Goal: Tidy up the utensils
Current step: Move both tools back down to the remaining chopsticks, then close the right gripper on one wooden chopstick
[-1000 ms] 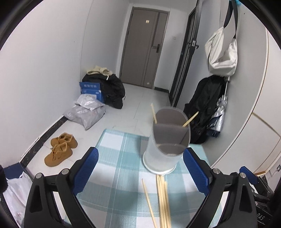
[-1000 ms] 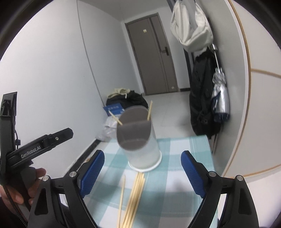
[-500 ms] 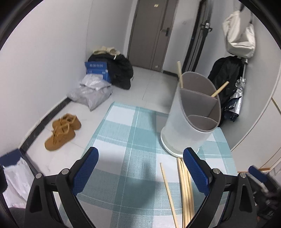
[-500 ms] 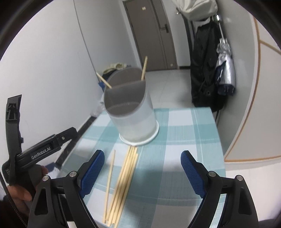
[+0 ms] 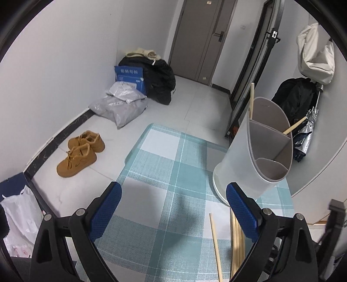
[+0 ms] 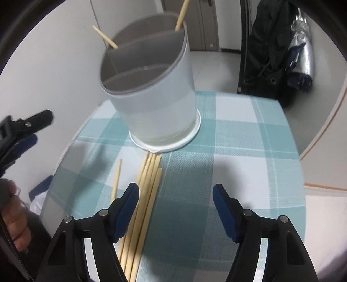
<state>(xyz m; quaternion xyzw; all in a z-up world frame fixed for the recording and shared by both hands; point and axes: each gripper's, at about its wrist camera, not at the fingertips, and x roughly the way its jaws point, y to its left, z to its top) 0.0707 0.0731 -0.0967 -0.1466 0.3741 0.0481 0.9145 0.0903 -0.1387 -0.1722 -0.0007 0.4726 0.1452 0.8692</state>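
Both my grippers have dropped toward the table since the earlier frames, and the holder now looms larger in each view. My right gripper (image 6: 175,196) has just been closing its jaws; they're still apart, nothing pinched, only checked cloth between the blue pads. The bundle of chopsticks (image 6: 144,195) lies flat on the tablecloth (image 6: 249,151), running under my right gripper's left finger (image 6: 128,208) from 7 o'clock up to the holder's base at 12. One stray chopstick (image 6: 117,177) lies just beside the bundle, at its 9 o'clock side, apart from it.

The holder (image 6: 156,95) stands upright on the cloth, white outside with grey dividers inside; two chopsticks (image 6: 181,15) already lean in its back compartment.

My left gripper (image 5: 173,208) has jaws wide apart, empty, over bare cloth. In its view the holder (image 5: 256,156) sits at 2 o'clock, and the loose chopsticks (image 5: 237,238) show at 5 o'clock, partly behind the right finger. My left hand (image 6: 13,219) grips its handle at 8 o'clock in the right view.
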